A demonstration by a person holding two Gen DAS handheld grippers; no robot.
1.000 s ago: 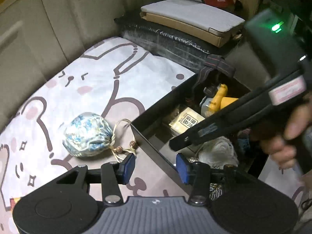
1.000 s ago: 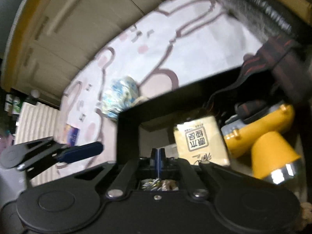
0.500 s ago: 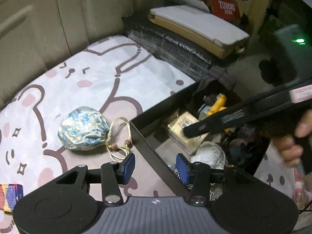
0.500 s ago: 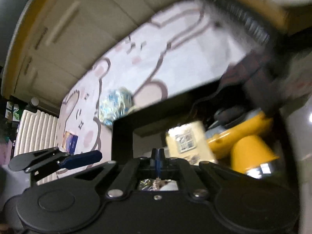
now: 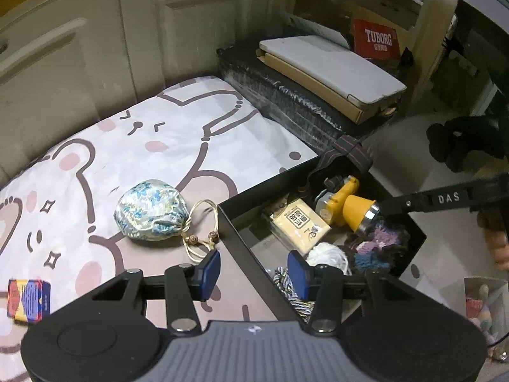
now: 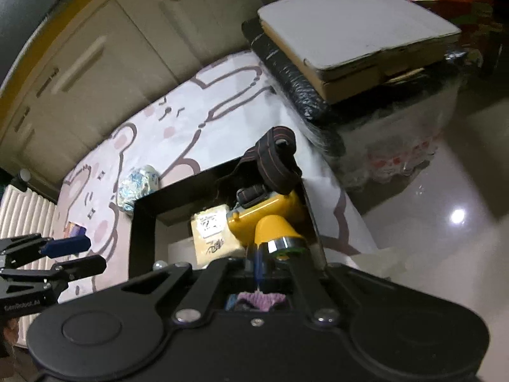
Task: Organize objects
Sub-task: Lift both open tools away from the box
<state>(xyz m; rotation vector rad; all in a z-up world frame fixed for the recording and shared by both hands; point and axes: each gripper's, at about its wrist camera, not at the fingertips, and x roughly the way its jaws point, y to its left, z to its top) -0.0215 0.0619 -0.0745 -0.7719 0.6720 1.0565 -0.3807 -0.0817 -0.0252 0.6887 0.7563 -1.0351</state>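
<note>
A black open box (image 5: 232,226) lies on the bear-print sheet (image 5: 178,127). It holds a yellow headlamp (image 5: 345,202), a beige packet (image 5: 299,224), a white yarn ball (image 5: 327,254) and purple-blue knitwork (image 5: 378,243). My left gripper (image 5: 253,272) is open, its blue pads straddling the box's near wall without touching it. A blue-floral drawstring pouch (image 5: 151,213) rests left of the box. My right gripper (image 6: 258,264) is shut and empty above the headlamp (image 6: 270,219). The right gripper's fingers (image 5: 413,203) reach in from the right.
A small colourful card box (image 5: 28,296) lies at the sheet's near left. Behind the box a black wrapped bundle (image 5: 286,102) carries flat cardboard boxes (image 5: 331,70). Cupboard doors (image 5: 95,47) line the far side. Glossy floor (image 6: 429,222) lies to the right.
My right gripper has drawn back and upward out of the box, staying shut. The left gripper rose a little, its gap unchanged. The pouch and box have not moved.
</note>
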